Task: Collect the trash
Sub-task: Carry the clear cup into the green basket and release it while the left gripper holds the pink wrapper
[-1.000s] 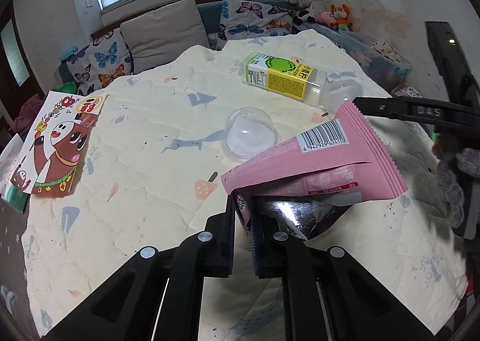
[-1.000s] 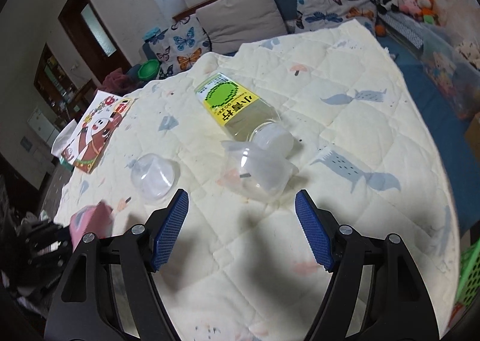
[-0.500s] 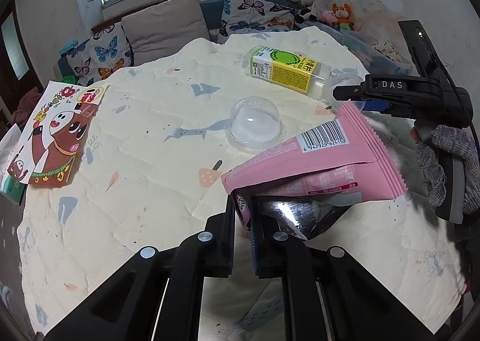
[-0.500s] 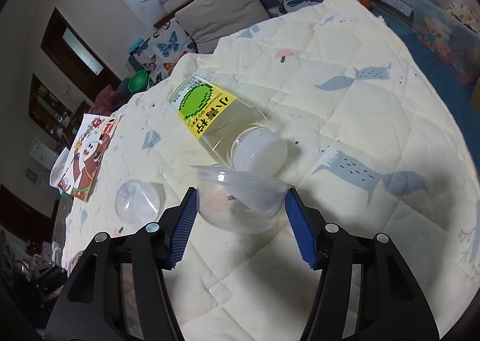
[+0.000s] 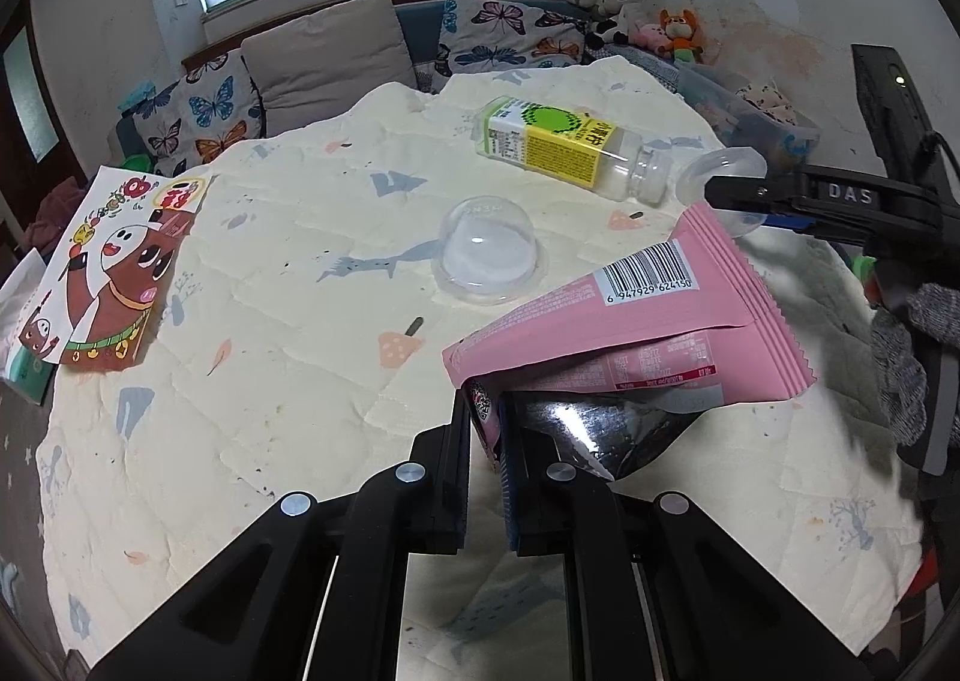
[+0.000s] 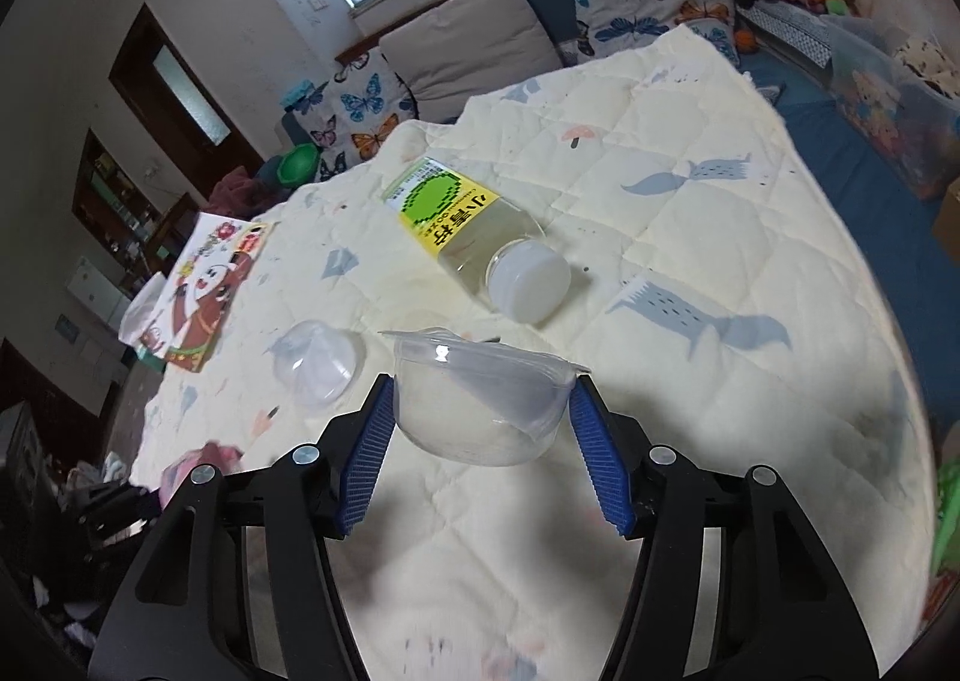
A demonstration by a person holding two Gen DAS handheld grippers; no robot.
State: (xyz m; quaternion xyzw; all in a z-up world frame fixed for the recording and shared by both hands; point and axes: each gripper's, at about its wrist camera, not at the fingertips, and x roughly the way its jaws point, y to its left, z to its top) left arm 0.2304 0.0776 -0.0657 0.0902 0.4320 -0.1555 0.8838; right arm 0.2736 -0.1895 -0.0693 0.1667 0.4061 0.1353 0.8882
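**Right claw has closed on the clear cup; left claw hasn't let go of the pink wrapper**

Nearest to us, L side: the left gripper (image 5: pixel 485 444) is pinched nearly shut on a corner of the pink snack wrapper (image 5: pixel 630 333), same as 1 s ago. The wrapper fans out up and to the right w/ its barcode facing us and its silver inside showing below.

R side: the right gripper (image 6: pixel 483 429) has just been closing, and its blue pads (image 6: pixel 367 456) now press both sides of the clear plastic cup (image 6: pixel 480 399), which sits mouth-up between them. 1 s ago that cup lay on the quilt (image 6: pixel 720 213) ahead of wide-open jaws; now it looks raised a bit off the quilt, tho we can't be sure. In the left wrist view the cup's rim pokes out past the right claw's tip, just beyond the wrapper.

Further out, a 2nd clear cup (image 5: pixel 487 252) rests mouth-down on the quilt, where it was before. Behind it the bottle w/ yellow-green label (image 6: pixel 462 231) lies on its side, white cap toward us, unmoved.

Far left, a cartoon-print box (image 5: pixel 108 273) lies at the quilt's edge. Beyond: butterfly cushions (image 5: pixel 198 117) and plush toys (image 5: pixel 636 15) by the wall.
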